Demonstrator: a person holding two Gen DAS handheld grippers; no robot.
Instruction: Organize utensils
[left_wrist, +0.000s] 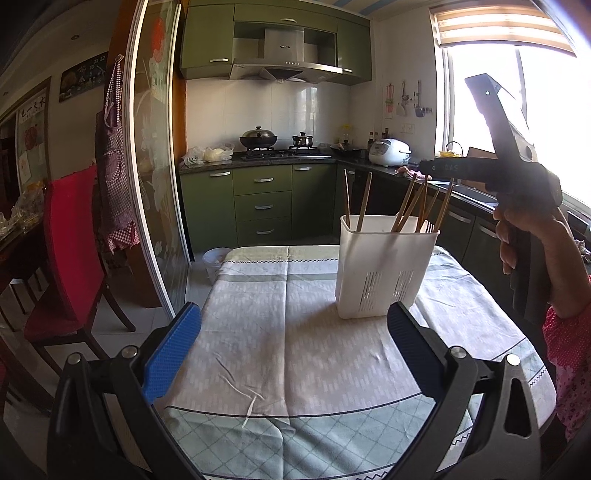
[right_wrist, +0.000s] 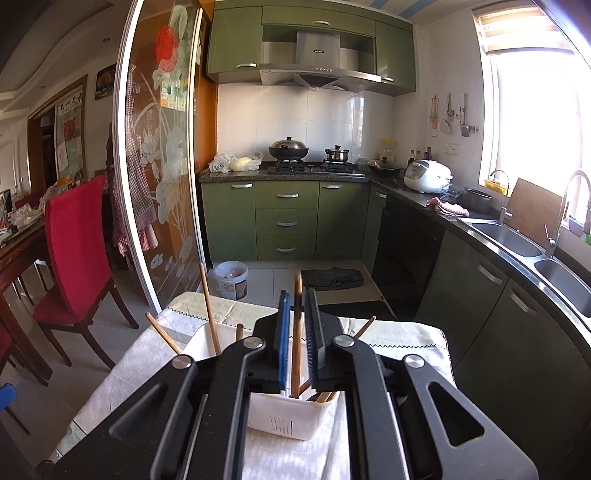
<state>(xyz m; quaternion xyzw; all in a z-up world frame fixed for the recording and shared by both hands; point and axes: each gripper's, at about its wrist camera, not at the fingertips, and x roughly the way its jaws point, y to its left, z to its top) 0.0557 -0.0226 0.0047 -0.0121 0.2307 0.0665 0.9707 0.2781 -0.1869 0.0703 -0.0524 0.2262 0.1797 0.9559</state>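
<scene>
A white slotted utensil holder (left_wrist: 384, 266) stands on the cloth-covered table (left_wrist: 280, 354), with several wooden chopsticks (left_wrist: 406, 203) upright in it. My left gripper (left_wrist: 293, 325) is open and empty, low over the table in front of the holder. My right gripper (right_wrist: 297, 299) hangs above the holder (right_wrist: 291, 417), its blue pads nearly closed around one upright chopstick (right_wrist: 296, 332) whose lower end is inside the holder. The right gripper's body also shows in the left wrist view (left_wrist: 509, 166), held by a hand above the holder.
A red chair (left_wrist: 74, 258) stands left of the table beside a glass sliding door (left_wrist: 155, 166). Green kitchen cabinets (left_wrist: 262, 206), a stove with pots (left_wrist: 258, 142) and a sink (right_wrist: 517, 240) lie beyond. A white bucket (right_wrist: 231, 278) sits on the floor.
</scene>
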